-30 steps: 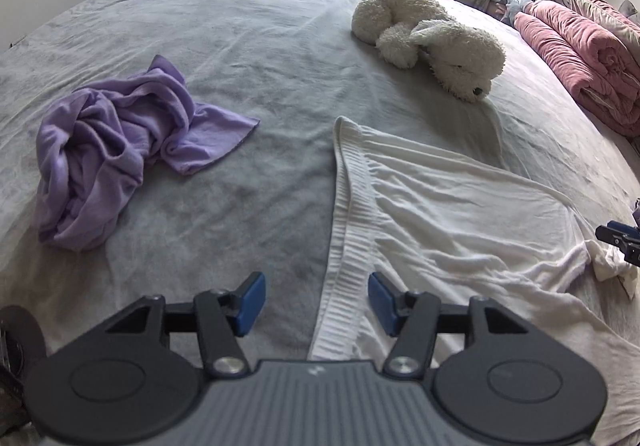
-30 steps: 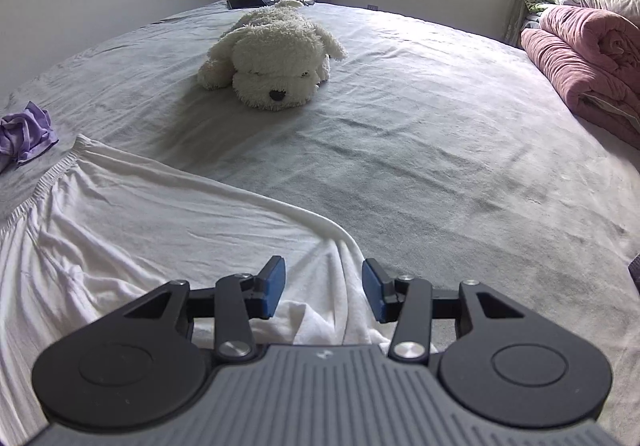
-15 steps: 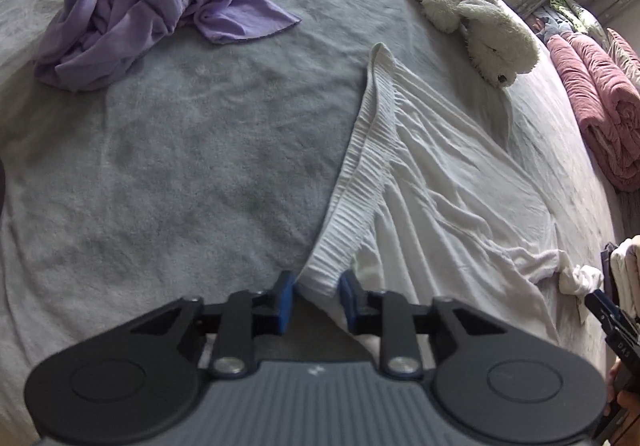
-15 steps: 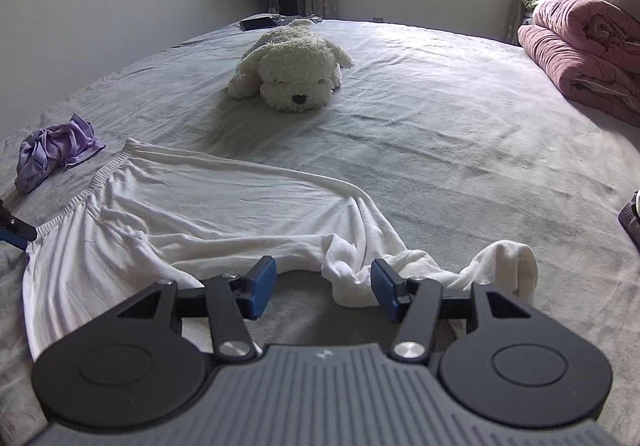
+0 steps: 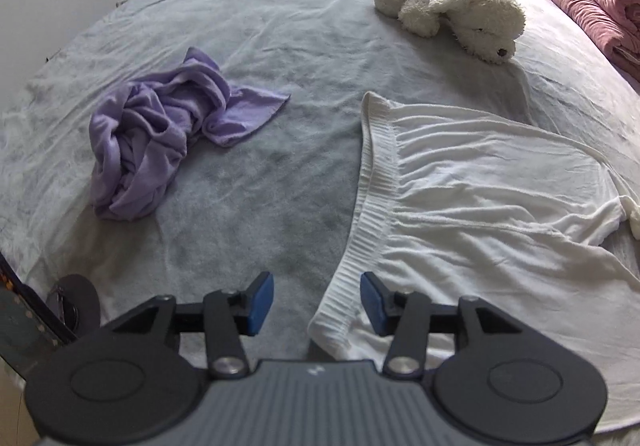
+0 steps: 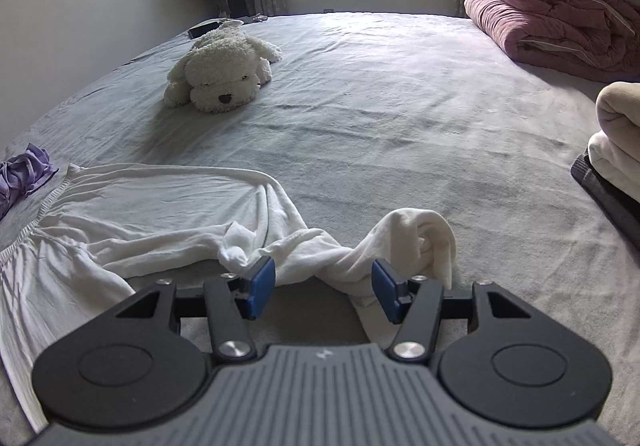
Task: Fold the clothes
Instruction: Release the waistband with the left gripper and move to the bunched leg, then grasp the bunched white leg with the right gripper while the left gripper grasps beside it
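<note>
Left gripper [image 5: 317,302]: jaws opening, pads clear of cloth; ribbed waistband corner of the white garment [image 5: 460,206] lies between them, nearer the right-hand pad. Garment spreads ahead and rightward over the grey bed [image 5: 280,46]. Purple garment [image 5: 160,142] crumpled ahead-left, apart.

Right gripper [image 6: 323,289]: jaws apart, gripping nothing; twisted leg end of white garment [image 6: 160,218] just ahead between pads. Plush dog [image 6: 220,74] far ahead-left. Pink quilt [image 6: 560,10] far right.

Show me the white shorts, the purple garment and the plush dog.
white shorts [image 5: 480,182], left wrist view, on the flat fabric below the waistband.
purple garment [image 5: 152,134], left wrist view, on its crumpled middle.
plush dog [image 6: 224,74], right wrist view, on its head.
</note>
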Demonstrator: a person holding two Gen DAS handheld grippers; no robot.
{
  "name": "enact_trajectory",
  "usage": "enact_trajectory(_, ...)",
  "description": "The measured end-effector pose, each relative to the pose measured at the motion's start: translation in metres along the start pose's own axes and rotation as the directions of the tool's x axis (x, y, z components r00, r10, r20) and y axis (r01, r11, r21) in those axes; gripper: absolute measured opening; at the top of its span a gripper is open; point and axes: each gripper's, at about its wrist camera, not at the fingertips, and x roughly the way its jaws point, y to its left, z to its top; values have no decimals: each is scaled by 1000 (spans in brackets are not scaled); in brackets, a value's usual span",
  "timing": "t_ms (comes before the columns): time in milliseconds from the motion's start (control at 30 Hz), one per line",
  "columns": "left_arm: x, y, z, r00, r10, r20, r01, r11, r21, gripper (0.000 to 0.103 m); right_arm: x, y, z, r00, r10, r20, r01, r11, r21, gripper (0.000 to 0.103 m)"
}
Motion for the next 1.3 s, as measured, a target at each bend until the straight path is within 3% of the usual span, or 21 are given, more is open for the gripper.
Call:
enact_trajectory(200, -3, -52, 24, 991, -113, 67, 108, 991, 77, 58, -5, -26, 5, 999, -32, 26, 29, 995, 98, 58)
enact_trajectory(367, 8, -117, 37, 966, -252, 60, 239, 956, 172, 58, -3, -43, 23, 999, -43, 22, 39, 986, 163, 58)
enact_trajectory(500, 25, -158, 43, 921, -389, 4, 383, 910, 160, 55, 4, -53, 27, 998, -47, 30, 39, 977, 211, 57)
enact_trajectory(600, 42, -177, 42, 868, -496, -35, 497, 865, 72, 52, 10, -60, 23, 998, -42, 47, 28, 965, 261, 45)
enact_trajectory(667, 51, -189, 36, 848, -529, -33, 530, 847, 36, 52, 14, -62, 19, 997, -26, 76, 4, 959, 283, 38)
enact_trajectory(900, 59, -242, 35, 868, -495, -30, 495, 860, 121, 52, 27, -63, 8, 999, -24, 38, 12, 958, 285, 21)
enact_trajectory(967, 57, -260, 40, 863, -504, -30, 502, 851, 154, 52, 27, -64, 6, 999, -21, 33, 11, 959, 284, 9)
enact_trajectory(1033, 56, -279, 46, 855, -518, -37, 515, 837, 183, 52, 23, -64, 7, 999, -27, 47, 13, 959, 284, 5)
enact_trajectory(1133, 58, -305, 54, 855, -517, -49, 513, 826, 234, 51, 14, -65, 10, 995, -41, 92, 13, 958, 286, 4)
enact_trajectory(1300, 71, -337, 64, 870, -487, -81, 488, 824, 287, 46, -1, -68, 17, 985, -46, 167, -6, 954, 300, 3)
